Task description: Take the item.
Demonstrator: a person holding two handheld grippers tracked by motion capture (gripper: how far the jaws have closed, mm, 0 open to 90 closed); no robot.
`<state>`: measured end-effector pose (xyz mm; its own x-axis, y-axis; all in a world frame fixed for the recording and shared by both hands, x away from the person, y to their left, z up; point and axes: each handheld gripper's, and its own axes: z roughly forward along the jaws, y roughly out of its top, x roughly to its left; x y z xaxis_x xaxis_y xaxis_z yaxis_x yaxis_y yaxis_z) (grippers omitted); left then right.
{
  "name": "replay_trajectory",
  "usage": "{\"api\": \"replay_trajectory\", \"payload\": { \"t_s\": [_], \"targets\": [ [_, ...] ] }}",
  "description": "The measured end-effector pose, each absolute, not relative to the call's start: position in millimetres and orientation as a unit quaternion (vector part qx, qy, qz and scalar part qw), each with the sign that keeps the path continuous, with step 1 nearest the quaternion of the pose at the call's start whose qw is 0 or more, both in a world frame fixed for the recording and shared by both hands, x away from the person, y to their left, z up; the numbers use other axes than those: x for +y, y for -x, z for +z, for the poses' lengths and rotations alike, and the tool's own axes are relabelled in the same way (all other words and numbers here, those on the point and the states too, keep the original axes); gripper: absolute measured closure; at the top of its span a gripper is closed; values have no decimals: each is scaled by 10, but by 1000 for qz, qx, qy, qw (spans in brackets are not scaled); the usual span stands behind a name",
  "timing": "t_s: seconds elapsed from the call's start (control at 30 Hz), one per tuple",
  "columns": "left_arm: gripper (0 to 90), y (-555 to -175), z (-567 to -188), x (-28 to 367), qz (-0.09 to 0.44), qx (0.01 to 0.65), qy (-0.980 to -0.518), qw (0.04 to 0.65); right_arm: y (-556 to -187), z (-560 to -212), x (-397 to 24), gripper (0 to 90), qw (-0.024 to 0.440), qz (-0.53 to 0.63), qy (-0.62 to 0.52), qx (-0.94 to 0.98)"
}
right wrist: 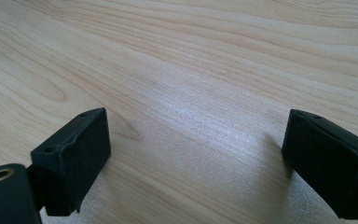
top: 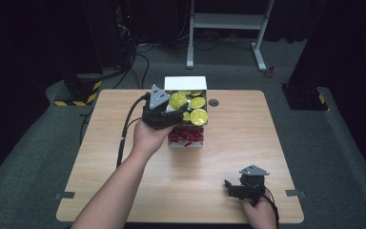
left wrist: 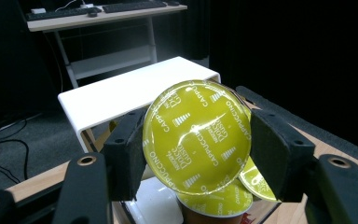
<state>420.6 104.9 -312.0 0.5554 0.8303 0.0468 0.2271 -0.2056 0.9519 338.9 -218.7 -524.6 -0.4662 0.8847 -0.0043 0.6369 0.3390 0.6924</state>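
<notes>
capsule (left wrist: 196, 136), yellow-lidded and marked cappuccino, is held up over the white box (top: 186, 84) at the far middle of the table (top: 219, 157), its foil lid tilted toward the camera. it is clamped between the jaws of the left gripper (top: 164, 113), closed on its sides. more capsules (top: 198, 116) lie in the box just below. the right gripper (top: 244, 187), well apart at the near right edge, is kept wide open and empty over bare wood.

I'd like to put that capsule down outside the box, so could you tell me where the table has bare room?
The table is bare left of the box, between the box and the right gripper, and right of the box. The box is crowded with capsules, where the left gripper holds the capsule.
</notes>
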Motion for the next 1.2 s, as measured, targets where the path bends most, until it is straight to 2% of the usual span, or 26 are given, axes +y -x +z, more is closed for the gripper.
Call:
{"api": "replay_trajectory", "payload": {
  "t_s": [1.2],
  "targets": [
    [396, -4012, -3110, 1400, 301, 375, -702, 526, -3389, -5247, -2187, 78, 194, 319, -479, 795]
  ]
}}
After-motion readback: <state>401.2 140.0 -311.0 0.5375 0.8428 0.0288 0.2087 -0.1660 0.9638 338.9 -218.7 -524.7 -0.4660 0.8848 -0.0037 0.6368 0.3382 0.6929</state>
